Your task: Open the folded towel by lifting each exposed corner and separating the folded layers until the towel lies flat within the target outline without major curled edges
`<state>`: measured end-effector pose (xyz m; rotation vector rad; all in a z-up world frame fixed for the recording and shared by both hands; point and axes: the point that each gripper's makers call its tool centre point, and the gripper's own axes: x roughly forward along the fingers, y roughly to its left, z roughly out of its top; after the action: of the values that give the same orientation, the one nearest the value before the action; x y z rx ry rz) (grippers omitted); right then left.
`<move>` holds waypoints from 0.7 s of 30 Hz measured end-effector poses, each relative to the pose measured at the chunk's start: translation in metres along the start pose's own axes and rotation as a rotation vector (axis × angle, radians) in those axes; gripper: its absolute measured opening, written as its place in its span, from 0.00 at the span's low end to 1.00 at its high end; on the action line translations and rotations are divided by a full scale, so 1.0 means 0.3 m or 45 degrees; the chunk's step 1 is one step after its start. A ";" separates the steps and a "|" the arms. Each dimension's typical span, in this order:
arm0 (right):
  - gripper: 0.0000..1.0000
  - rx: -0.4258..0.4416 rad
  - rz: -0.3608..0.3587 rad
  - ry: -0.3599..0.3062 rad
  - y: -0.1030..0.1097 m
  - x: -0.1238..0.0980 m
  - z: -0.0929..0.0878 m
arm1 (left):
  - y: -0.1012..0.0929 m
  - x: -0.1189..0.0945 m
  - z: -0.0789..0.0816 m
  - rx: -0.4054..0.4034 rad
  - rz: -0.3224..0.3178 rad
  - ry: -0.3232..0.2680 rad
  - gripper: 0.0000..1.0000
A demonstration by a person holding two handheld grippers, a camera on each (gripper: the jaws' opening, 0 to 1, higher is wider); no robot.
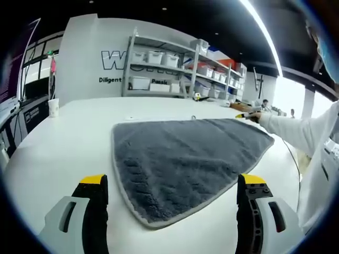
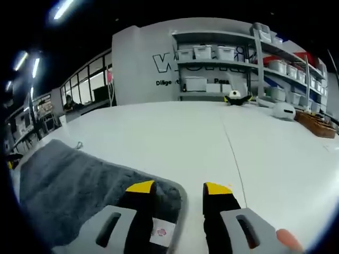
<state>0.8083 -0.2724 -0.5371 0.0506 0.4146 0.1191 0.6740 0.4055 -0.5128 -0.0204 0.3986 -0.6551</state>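
Grey terry spreads across the white table: the towel lies there in one broad sheet, pale binding running round its rim, and the left gripper hovers over the near rounded corner with both yellow-tipped jaws parted wide, holding nothing. In the right gripper view the right gripper sits at the opposite corner of the towel, jaws apart, one over the fabric by the small sewn label, the other over bare tabletop; no cloth is pinched between them. Judging by the lie of it, the unfolding looks largely done: no stacked layers stand out, no corner curls up. No target outline can be made out, so the fit within it cannot be judged. What is left seems to be smoothing and checking the edges. Room is generous, with open table on every side and the paper cup and shelves well apart.
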 end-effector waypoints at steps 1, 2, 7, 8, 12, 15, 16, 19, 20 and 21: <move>0.37 -0.001 0.012 -0.012 0.014 -0.018 0.001 | -0.002 0.001 0.001 0.002 -0.004 0.000 0.99; 0.41 0.001 0.016 -0.018 0.020 -0.026 0.005 | -0.002 0.001 0.001 0.004 -0.006 -0.001 0.99; 0.60 -0.037 0.039 -0.053 0.076 -0.130 0.023 | -0.002 0.001 -0.002 0.020 -0.006 -0.002 0.99; 0.61 -0.043 0.039 -0.056 0.076 -0.137 0.026 | -0.001 0.002 -0.003 0.023 -0.005 -0.001 0.99; 0.67 -0.074 0.067 -0.148 0.127 -0.235 0.072 | 0.000 0.008 -0.013 0.044 0.004 0.002 0.99; 0.71 -0.086 0.085 -0.173 0.201 -0.315 0.067 | -0.009 0.009 -0.016 0.032 -0.014 -0.007 0.99; 0.73 -0.103 0.085 -0.178 0.245 -0.352 0.057 | -0.013 0.007 -0.019 0.036 -0.018 -0.007 0.99; 0.79 -0.121 0.101 -0.212 0.291 -0.428 0.057 | -0.013 -0.001 -0.026 0.047 -0.019 -0.005 0.99; 0.80 -0.125 0.107 -0.220 0.307 -0.453 0.053 | -0.012 -0.004 -0.027 0.048 -0.019 -0.008 0.99; 0.81 -0.128 0.112 -0.230 0.322 -0.477 0.050 | -0.010 -0.007 -0.028 0.047 -0.018 -0.010 0.99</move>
<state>0.6742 -0.1949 -0.4593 -0.0195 0.2258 0.2205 0.6677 0.4051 -0.5195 0.0094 0.3793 -0.6764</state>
